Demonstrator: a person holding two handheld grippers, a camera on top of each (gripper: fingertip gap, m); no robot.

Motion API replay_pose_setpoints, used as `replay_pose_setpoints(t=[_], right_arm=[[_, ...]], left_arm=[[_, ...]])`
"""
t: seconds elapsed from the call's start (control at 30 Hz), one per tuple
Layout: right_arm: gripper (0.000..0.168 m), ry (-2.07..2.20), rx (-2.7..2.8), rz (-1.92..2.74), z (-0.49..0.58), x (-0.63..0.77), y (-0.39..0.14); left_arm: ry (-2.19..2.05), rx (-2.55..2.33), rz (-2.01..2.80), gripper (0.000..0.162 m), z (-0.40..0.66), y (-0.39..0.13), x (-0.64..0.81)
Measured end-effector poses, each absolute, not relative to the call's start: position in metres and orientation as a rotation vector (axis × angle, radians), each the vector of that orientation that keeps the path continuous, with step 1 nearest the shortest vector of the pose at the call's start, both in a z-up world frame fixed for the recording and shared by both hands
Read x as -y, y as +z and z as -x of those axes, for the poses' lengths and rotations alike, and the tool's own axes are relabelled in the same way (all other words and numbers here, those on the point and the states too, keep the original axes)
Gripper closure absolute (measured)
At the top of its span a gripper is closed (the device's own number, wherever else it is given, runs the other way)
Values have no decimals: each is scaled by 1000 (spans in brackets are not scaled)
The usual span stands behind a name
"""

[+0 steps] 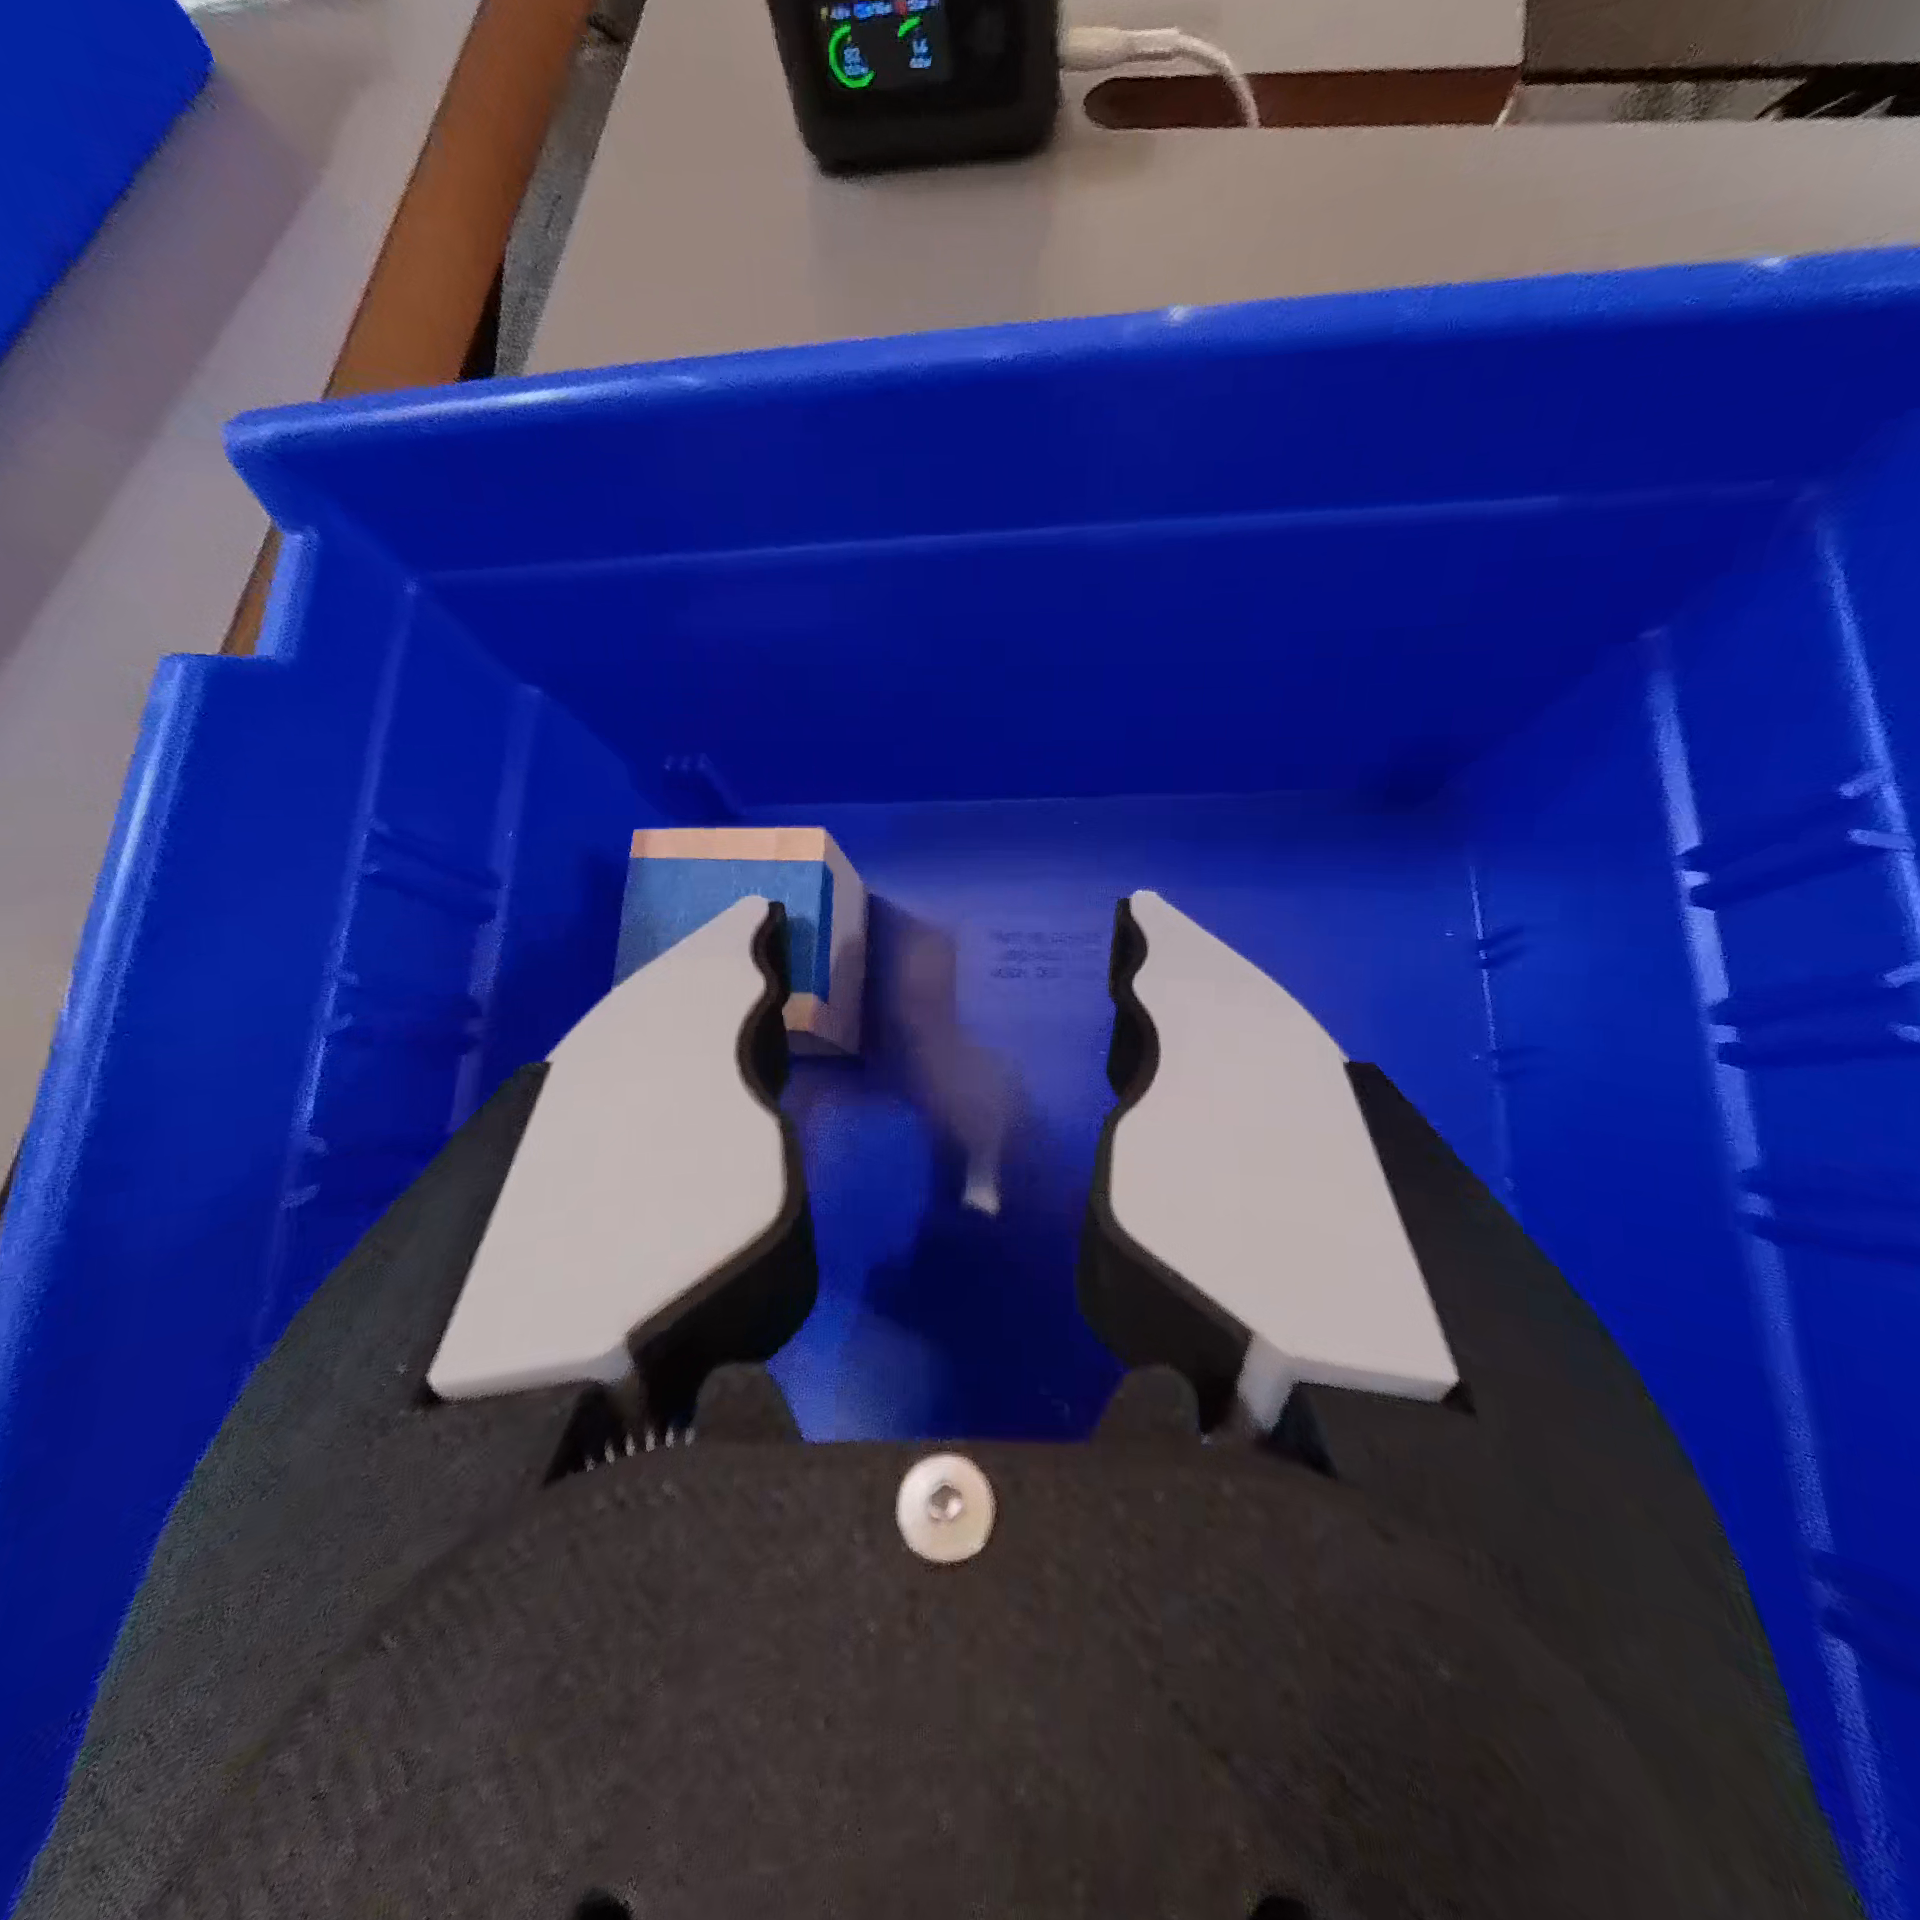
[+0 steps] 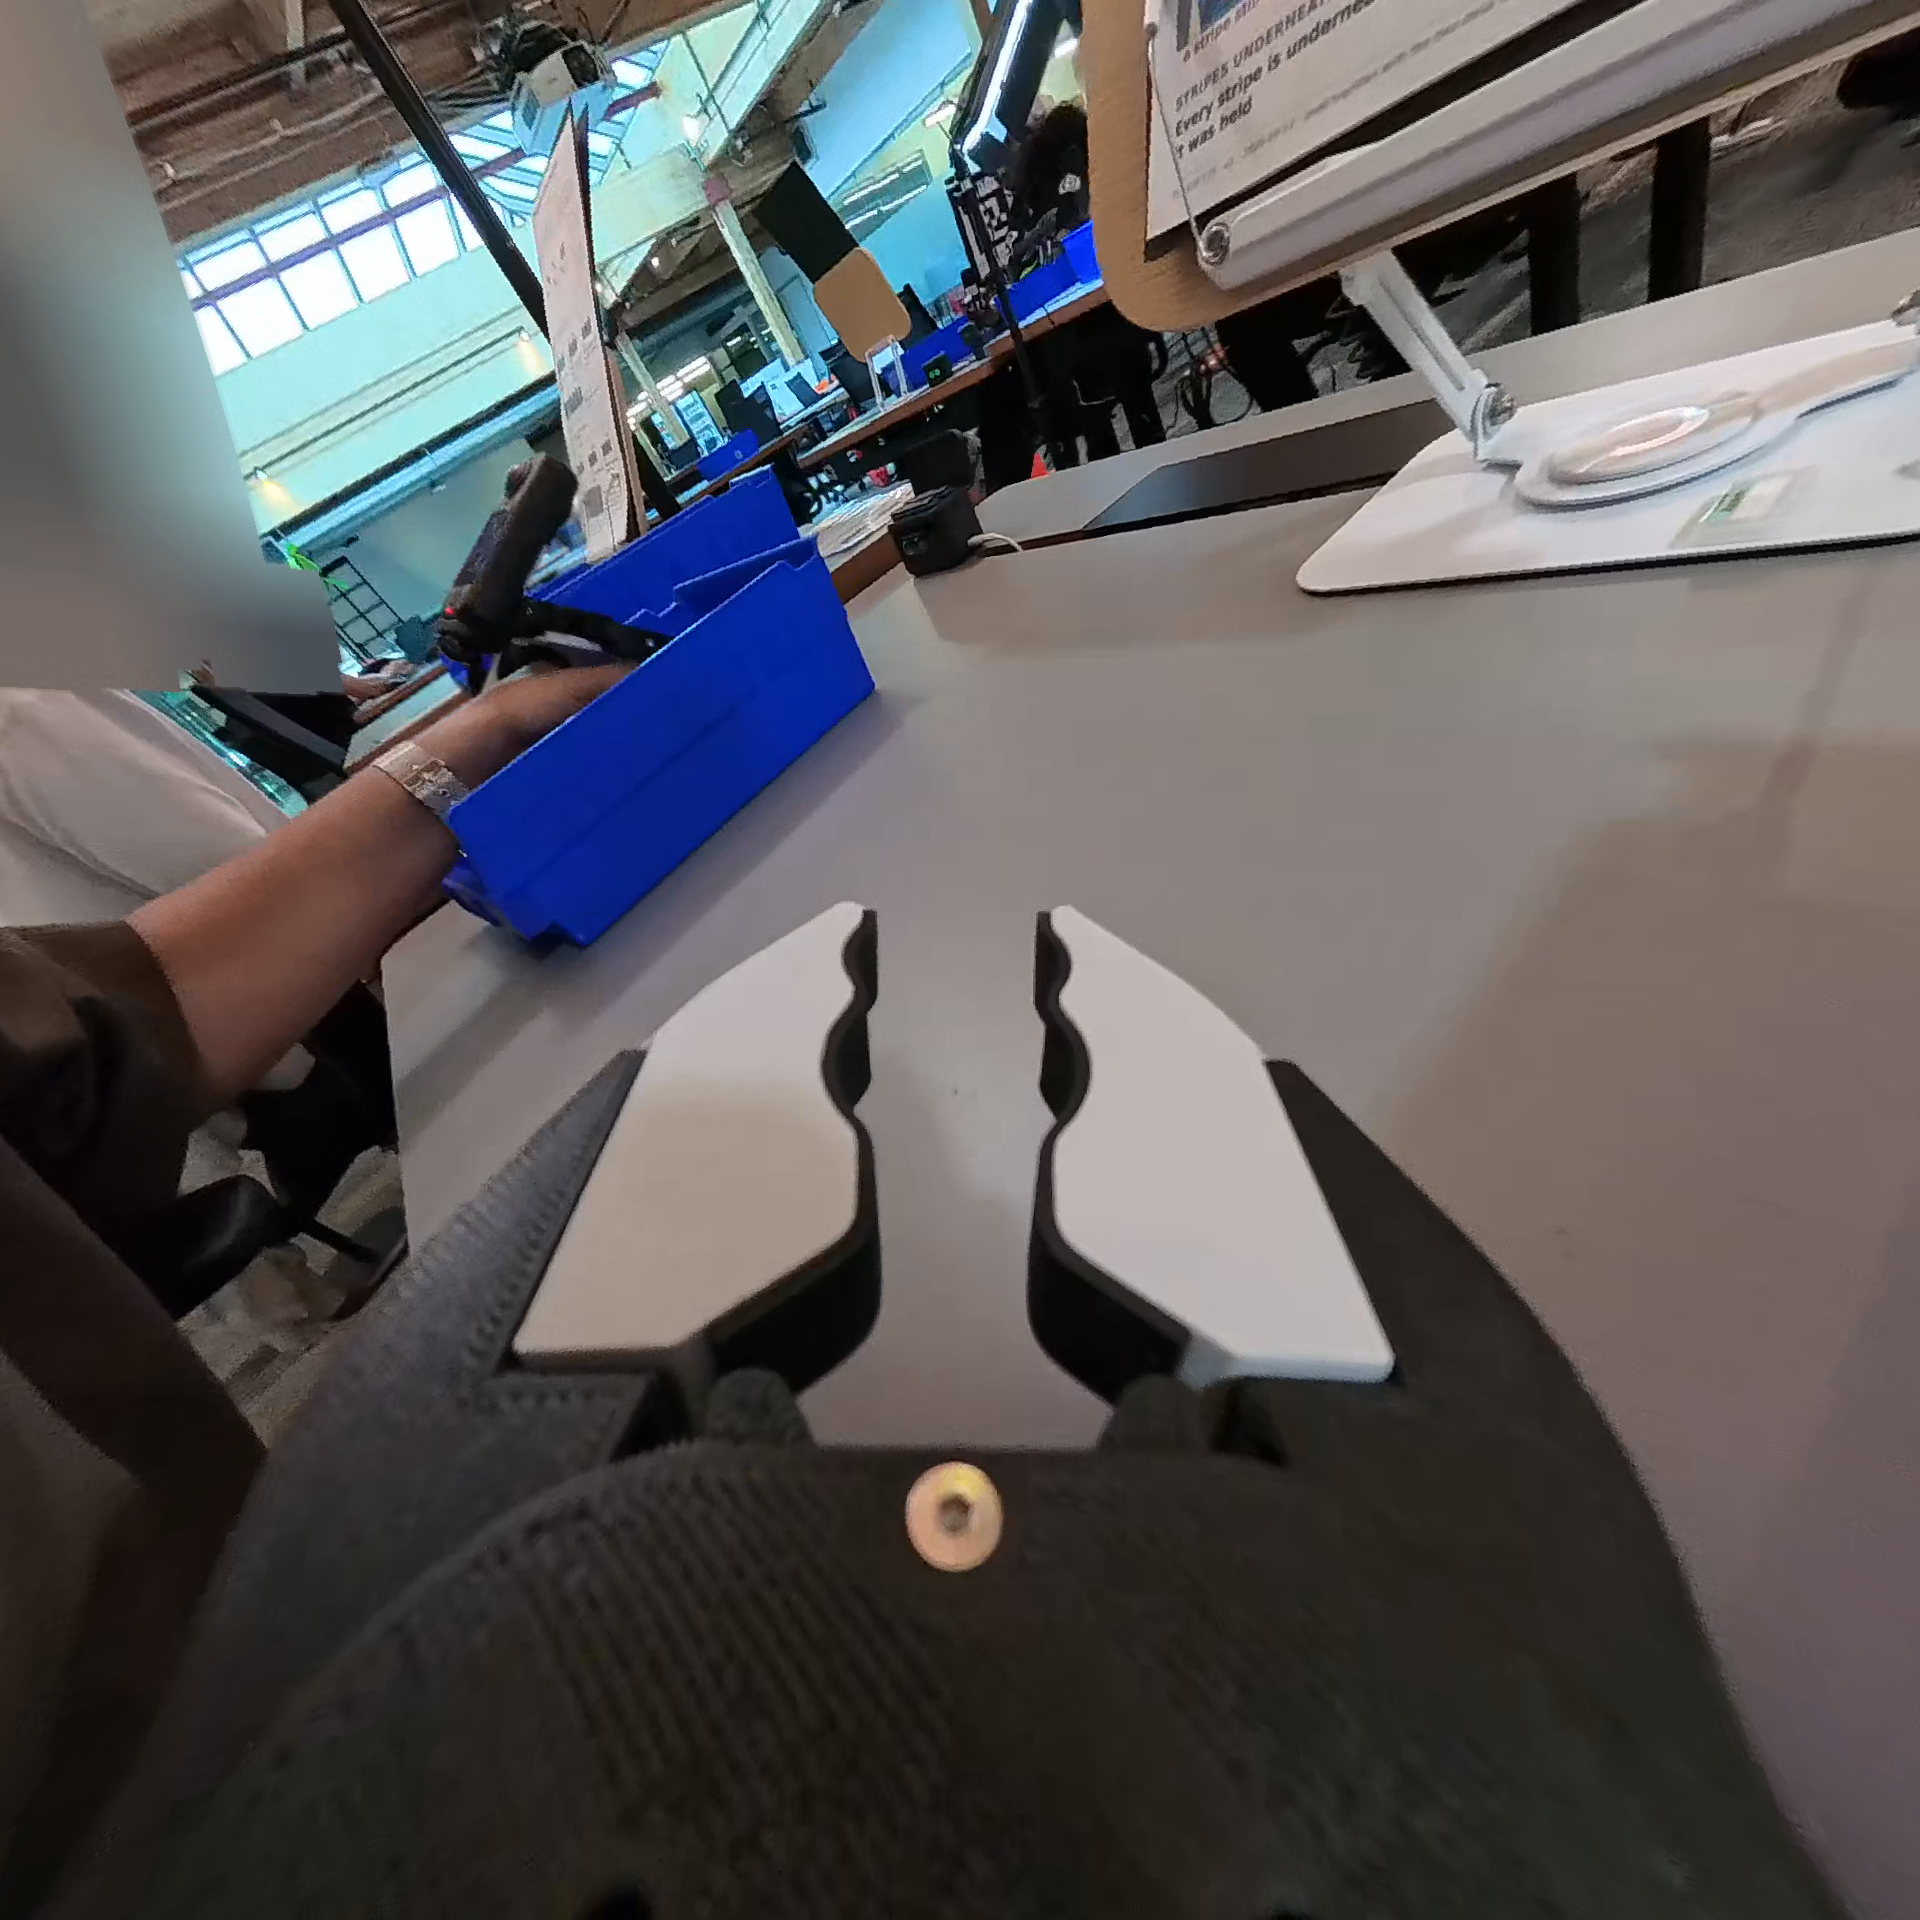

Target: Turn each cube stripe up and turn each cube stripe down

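Left gripper (image 1: pixel 945 914): black body, grey finger plates, jaws apart and empty. It is lowered inside a blue bin (image 1: pixel 1039 436), pointing at the bin's far wall.

Cube (image 1: pixel 727 914): wooden, one face covered by a blue stripe. It sits on the bin floor near the far-left corner. The left finger's tip overlaps it in the picture; actual contact cannot be confirmed. The striped face is turned toward the camera, but the steep viewing angle leaves it unclear whether that face is the top or a side.

Right gripper (image 2: pixel 954 920): same build, jaws apart with a narrower gap, nothing between them. It lies low over the bare grey table (image 2: pixel 1351 831), well apart from the bin.

Progress, as a judgement: only one cube is visible and neither gripper holds it, so a turn is probably about to begin or has just finished. How many turns remain cannot be told.

View differences: the left wrist view alone shows the bin's interior, the cube, and a small black device with a lit screen (image 1: pixel 914 73) beyond the bin. The right wrist view alone shows the bin's outer wall, the person's forearm (image 2: pixel 312 894) with a wristband reaching to it, a white stand base (image 2: pixel 1621 499), and a sheet holder (image 2: pixel 1455 114) above.
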State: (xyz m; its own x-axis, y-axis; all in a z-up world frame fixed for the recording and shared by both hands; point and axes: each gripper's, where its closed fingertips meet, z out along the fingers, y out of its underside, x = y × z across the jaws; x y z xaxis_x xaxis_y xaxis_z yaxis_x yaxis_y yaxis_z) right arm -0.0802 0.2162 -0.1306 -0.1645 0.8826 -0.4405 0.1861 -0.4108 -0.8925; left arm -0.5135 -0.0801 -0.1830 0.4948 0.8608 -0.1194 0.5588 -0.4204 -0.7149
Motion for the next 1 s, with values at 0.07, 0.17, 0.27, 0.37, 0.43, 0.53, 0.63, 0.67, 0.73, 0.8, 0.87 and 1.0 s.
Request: replay_pose_setpoints(t=[0.07, 0.17, 0.27, 0.37, 0.43, 0.53, 0.63, 0.67, 0.73, 0.8, 0.87, 1.0], right_arm=[[139, 1643, 1220, 1553, 80, -217, -129], [139, 1658, 1224, 1552, 79, -215, -128], [140, 1672, 1227, 1542, 79, -211, -126], [140, 1676, 1236, 1527, 78, -207, -123], [140, 1672, 1240, 1522, 78, -207, -123], [140, 1693, 1223, 1534, 78, -208, -122], [140, 1753, 1184, 1562, 78, -210, -120], [140, 1769, 1177, 1568, 78, -210, -120], [141, 1783, 1175, 1565, 76, -209, -118], [142, 1757, 1195, 1534, 75, -207, -115], [143, 1698, 1241, 1490, 73, -204, -114], [143, 1636, 1285, 1402, 66, -195, -106]], left_arm=[[722, 1149, 2123, 102, 518, -178, 84], [945, 1116, 2118, 95, 535, -170, 95], [1023, 1180, 2224, 81, 543, -188, 110], [964, 1271, 2245, 94, 544, -204, 114], [942, 1290, 2201, 95, 546, -203, 113], [917, 1275, 2208, 112, 544, -200, 116], [806, 1280, 2199, 114, 534, -197, 114], [767, 1280, 2175, 114, 530, -194, 112], [719, 1277, 2067, 115, 523, -178, 108], [688, 1226, 1911, 115, 516, -145, 101], [614, 1162, 1752, 115, 500, -105, 88], [343, 936, 1477, 115, 443, -19, 42]])
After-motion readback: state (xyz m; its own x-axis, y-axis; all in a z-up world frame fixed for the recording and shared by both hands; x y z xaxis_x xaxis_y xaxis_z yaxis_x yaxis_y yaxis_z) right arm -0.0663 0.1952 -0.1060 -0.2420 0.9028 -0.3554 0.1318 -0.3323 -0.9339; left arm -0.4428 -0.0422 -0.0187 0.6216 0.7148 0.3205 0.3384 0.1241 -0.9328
